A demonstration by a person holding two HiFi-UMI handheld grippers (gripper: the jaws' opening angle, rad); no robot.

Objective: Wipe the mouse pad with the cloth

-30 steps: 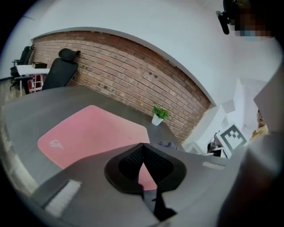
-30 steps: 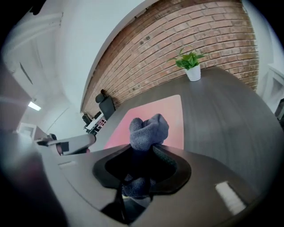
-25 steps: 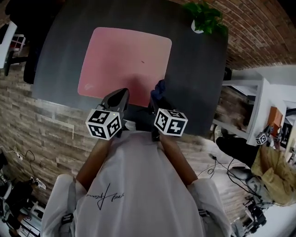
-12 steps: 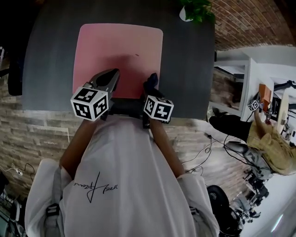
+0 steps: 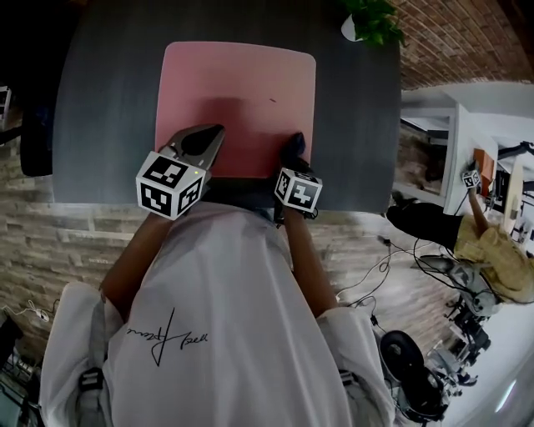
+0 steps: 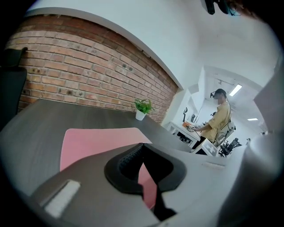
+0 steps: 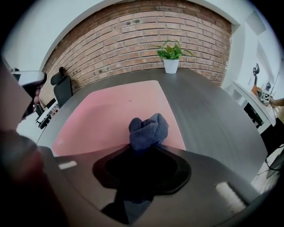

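A pink mouse pad (image 5: 238, 96) lies on the dark grey table (image 5: 108, 100). My right gripper (image 5: 294, 148) is shut on a bunched dark blue cloth (image 7: 148, 129), which sticks out past the jaws over the pad's near right edge (image 7: 173, 133). Whether the cloth touches the pad I cannot tell. My left gripper (image 5: 209, 138) hovers over the pad's near left part; its jaws meet at the tips with nothing between them, and the pink pad (image 6: 100, 139) shows beyond them.
A small potted plant (image 5: 371, 21) stands at the table's far right corner, also seen as a plant (image 7: 171, 55) before the brick wall. A dark office chair (image 7: 62, 88) is at the table's left. A person (image 6: 217, 119) stands at benches to the right.
Both grippers shifted slightly right along the pad's near edge, the right one still holding the cloth. The head view also shifted.
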